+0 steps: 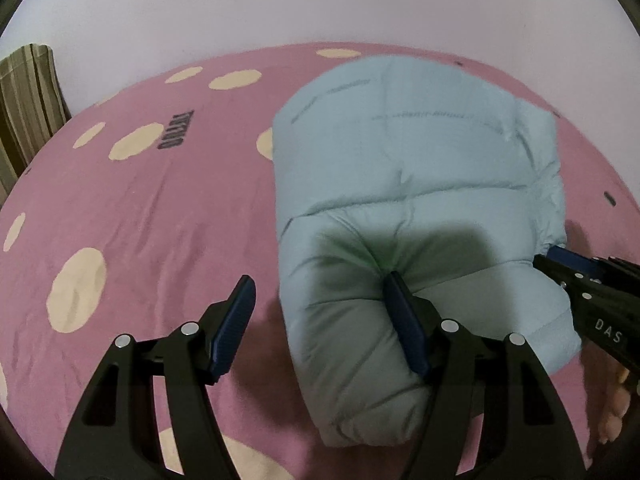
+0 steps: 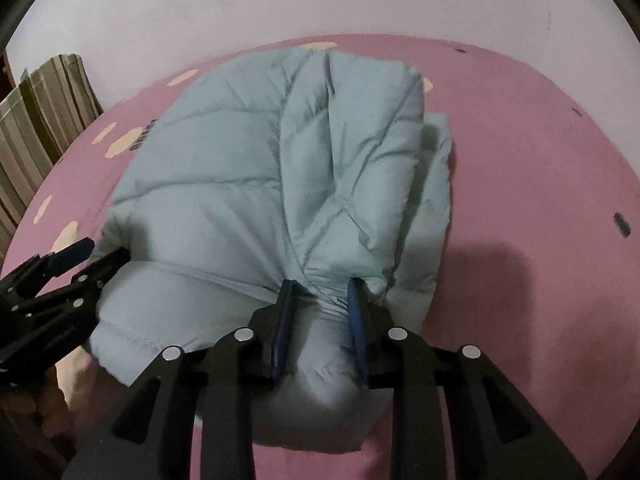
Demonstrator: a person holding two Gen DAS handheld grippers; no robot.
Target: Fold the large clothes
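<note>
A pale blue puffer jacket (image 1: 400,152) lies folded into a thick bundle on the pink bed sheet (image 1: 160,220). My left gripper (image 1: 322,316) is open at the bundle's near left edge. Its right finger (image 1: 404,328) rests on the jacket and its left finger (image 1: 236,328) hangs over the sheet. In the right wrist view my right gripper (image 2: 322,308) is shut on a bunched fold of the jacket (image 2: 224,184) at its near end, with the fabric gathered between the blue pads. Each gripper shows at the edge of the other view: the right gripper (image 1: 568,264) and the left gripper (image 2: 80,256).
The pink sheet (image 2: 540,160) has cream dots and dark lettering (image 1: 176,136). A striped cloth (image 1: 28,100) stands at the far left by the white wall (image 1: 320,0). Part of a person's hand (image 1: 616,412) shows at the lower right.
</note>
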